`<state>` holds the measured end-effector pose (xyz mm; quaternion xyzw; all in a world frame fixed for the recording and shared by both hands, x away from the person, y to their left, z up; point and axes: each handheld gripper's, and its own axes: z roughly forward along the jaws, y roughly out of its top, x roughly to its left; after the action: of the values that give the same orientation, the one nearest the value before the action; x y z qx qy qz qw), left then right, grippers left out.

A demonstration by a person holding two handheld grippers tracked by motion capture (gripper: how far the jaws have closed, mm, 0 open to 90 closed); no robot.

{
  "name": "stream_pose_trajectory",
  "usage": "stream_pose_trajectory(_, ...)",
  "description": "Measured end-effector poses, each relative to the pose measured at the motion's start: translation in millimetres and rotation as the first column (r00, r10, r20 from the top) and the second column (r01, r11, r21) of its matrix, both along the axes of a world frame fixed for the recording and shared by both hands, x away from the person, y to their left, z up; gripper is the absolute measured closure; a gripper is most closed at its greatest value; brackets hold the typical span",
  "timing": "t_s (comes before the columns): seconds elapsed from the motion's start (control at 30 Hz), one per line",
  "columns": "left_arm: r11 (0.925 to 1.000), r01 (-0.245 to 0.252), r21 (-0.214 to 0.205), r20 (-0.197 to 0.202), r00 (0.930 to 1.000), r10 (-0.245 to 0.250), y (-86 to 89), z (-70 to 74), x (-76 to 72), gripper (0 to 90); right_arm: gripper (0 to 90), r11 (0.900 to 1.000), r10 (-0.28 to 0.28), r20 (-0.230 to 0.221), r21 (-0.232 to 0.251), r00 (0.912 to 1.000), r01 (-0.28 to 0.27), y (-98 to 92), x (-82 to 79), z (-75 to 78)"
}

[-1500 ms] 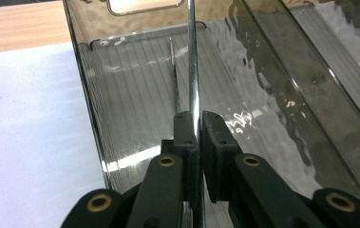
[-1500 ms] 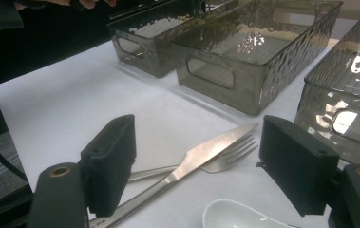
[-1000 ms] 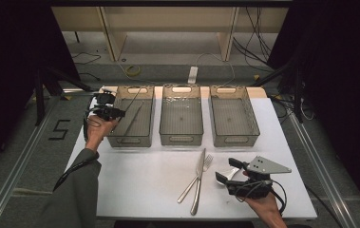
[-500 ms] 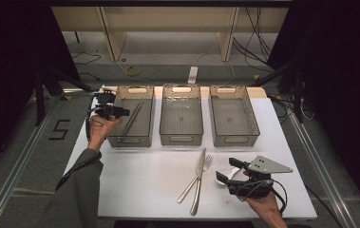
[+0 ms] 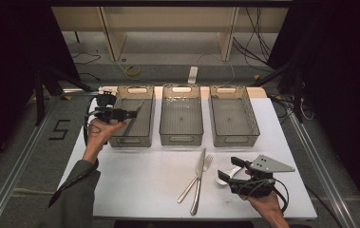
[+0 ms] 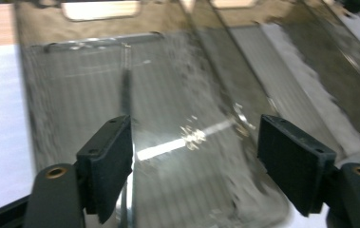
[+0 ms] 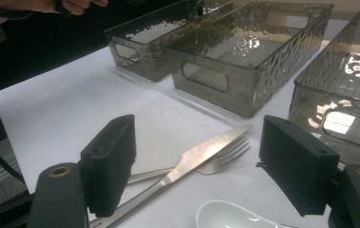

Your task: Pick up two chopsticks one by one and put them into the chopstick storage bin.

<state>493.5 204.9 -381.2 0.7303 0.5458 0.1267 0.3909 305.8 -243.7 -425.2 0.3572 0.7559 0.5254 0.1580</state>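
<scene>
Nearest the surface's [image 5: 135, 185] front edge, the right tongs [image 5: 229, 172] are resting wide open with nothing between the jaws, hovering just over a white spoon [image 7: 225, 216] toward the front right corner. Just beside it, a knife [image 5: 198, 179] and a fork [image 5: 197, 176] are lying crossed and touching near the middle of the front edge. Farther back, three smoky clear bins are standing side by side along the far edge: the right bin [image 5: 232, 121] and the middle bin [image 5: 181, 119] are sitting empty. At the far left corner, the left bin [image 5: 132, 122] is holding one slim utensil [image 6: 126, 80], leaning against its wall. The left tongs [image 5: 131, 114], jaws having just been opening, are standing wide and empty over this bin.
</scene>
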Motion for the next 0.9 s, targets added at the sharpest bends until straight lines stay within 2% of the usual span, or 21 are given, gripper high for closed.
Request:
stream_pose_trajectory(0.07, 0.9996, 0.028, -0.005, 0.008, 0.9996, -0.028, -4.4, 0.7, -9.4, 24.9, 28.9, 1.0000, -0.003, 0.001, -0.001, 1.0000, 0.003, -1.0, 0.3, 0.5)
stream_pose_trajectory(0.27, 0.9975, 0.070, 0.007, 0.040, 0.9967, -0.070, -12.7, -4.4, -38.9, 22.7, 28.9, 0.9997, -0.024, -0.001, -0.007, 0.9997, 0.024, -9.6, 3.4, 1.6)
stream_pose_trajectory(0.37, 0.9967, 0.079, -0.018, 0.069, 0.9946, -0.077, -13.8, -6.4, -50.1, 22.7, 28.9, 0.9992, -0.037, -0.006, -0.014, 0.9993, 0.037, -16.6, 6.3, 1.7)
stream_pose_trajectory(0.43, 0.9963, 0.083, -0.021, 0.079, 0.9936, -0.081, -16.3, -6.9, -55.4, 22.7, 28.9, 0.9985, -0.053, -0.008, -0.019, 0.9986, 0.052, -21.3, 8.1, 1.7)
stream_pose_trajectory(0.57, 0.9933, 0.113, -0.022, 0.113, 0.9875, -0.110, -23.8, -9.6, -67.0, 22.7, 28.9, 0.9972, -0.067, -0.006, -0.033, 0.9977, 0.067, -26.0, 10.5, 1.5)
stream_pose_trajectory(0.7, 0.9894, 0.143, -0.026, 0.124, 0.9826, -0.139, -29.6, -16.2, -79.5, 22.2, 29.0, 0.9944, -0.084, -0.023, -0.065, 0.9962, 0.083, -27.9, 13.3, -0.4)
stream_pose_trajectory(0.8, 0.9883, 0.152, -0.016, 0.163, 0.9756, -0.147, -30.7, -18.5, -86.8, 21.6, 29.3, 0.9921, -0.099, -0.036, -0.081, 0.9944, 0.096, -30.4, 16.8, -2.2)
stream_pose_trajectory(0.83, 0.9894, 0.142, -0.030, 0.175, 0.9753, -0.135, -30.0, -18.9, -89.3, 21.6, 29.3, 0.9916, -0.102, -0.036, -0.083, 0.9942, 0.098, -31.2, 18.5, -2.7)
stream_pose_trajectory(0.9, 0.9869, 0.146, -0.068, 0.183, 0.9743, -0.132, -28.7, -20.4, -93.1, 21.6, 29.5, 0.9899, -0.112, -0.044, -0.093, 0.9928, 0.107, -33.7, 22.9, -4.3)
